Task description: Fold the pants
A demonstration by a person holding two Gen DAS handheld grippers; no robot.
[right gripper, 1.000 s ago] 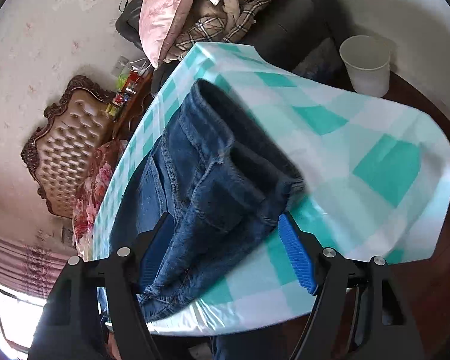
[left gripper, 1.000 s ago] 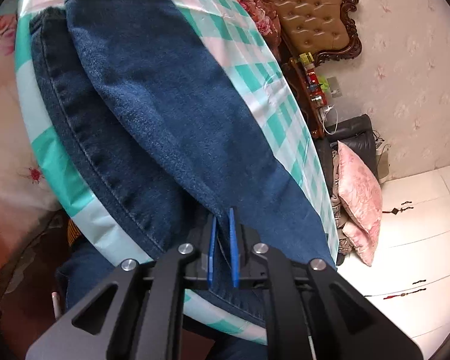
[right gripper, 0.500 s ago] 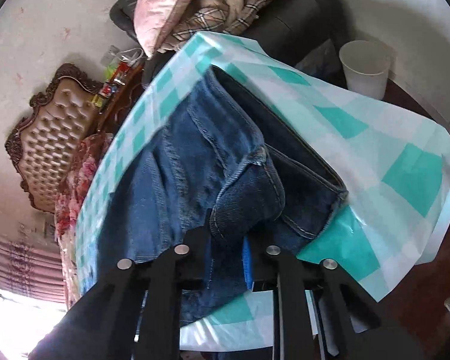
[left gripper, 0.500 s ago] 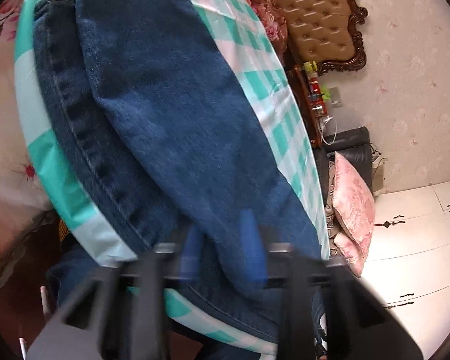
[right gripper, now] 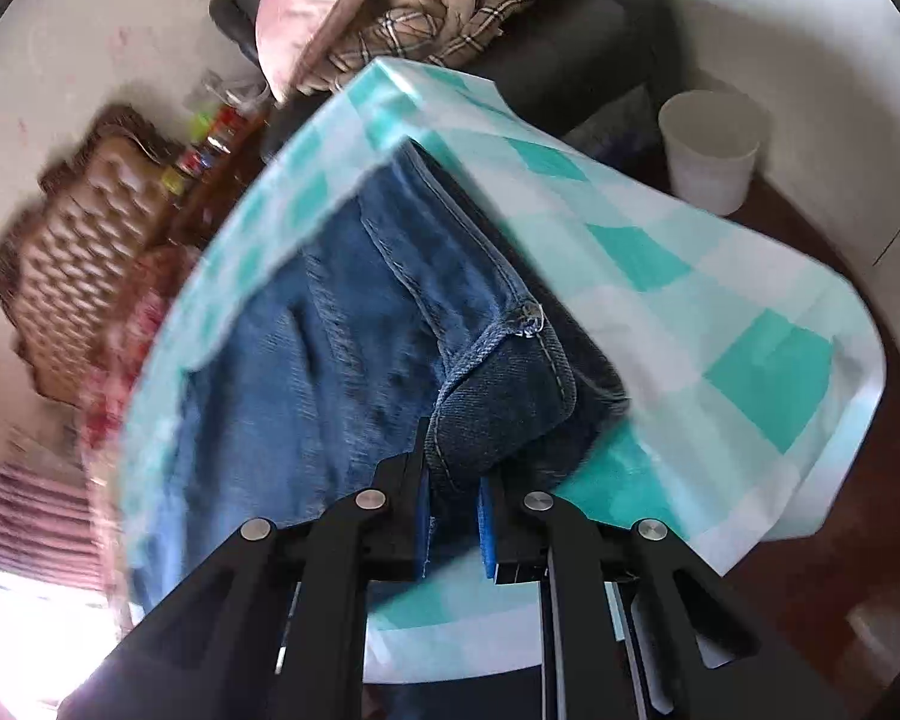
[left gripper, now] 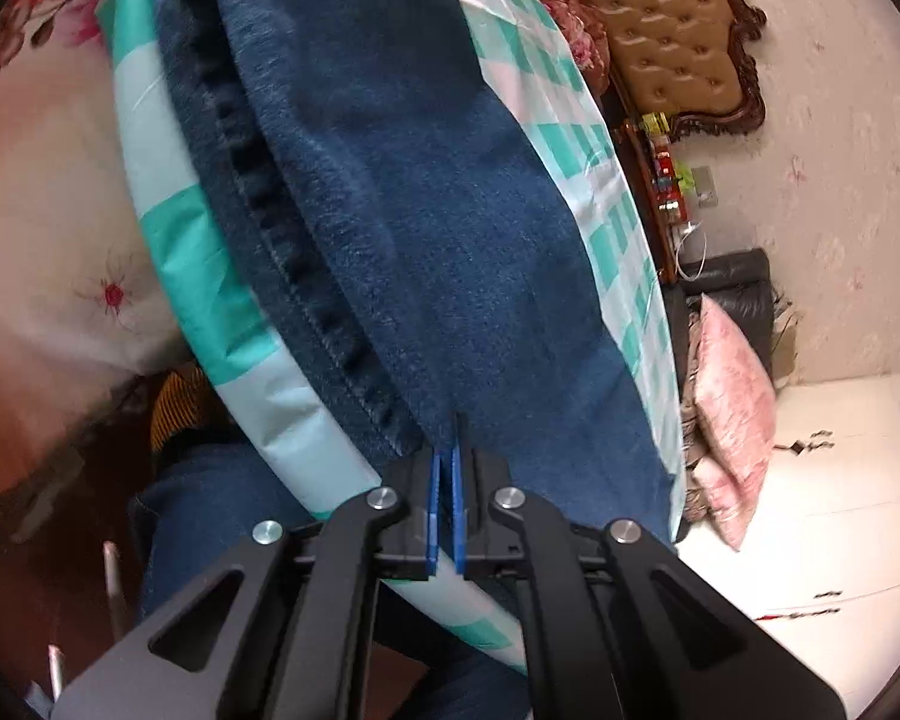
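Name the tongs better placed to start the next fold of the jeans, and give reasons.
Probably right: the right tongs have just closed on the bunched waistband end of the jeans, ready to lift. The left tongs pinch only a thin leg edge.

Left black two-finger gripper with blue pads (left gripper: 445, 495), lower centre of its frame, angled downward; pads drawn almost together, pinching a thin edge of the dark blue denim pants (left gripper: 426, 228); black linkage arms spread toward the bottom corners. Right black two-finger gripper with blue pads (right gripper: 455, 516), lower centre of its frame, tilted steeply down; pads clamped on a thick folded bunch of the denim at the waistband, a narrow gap between them filled by cloth.
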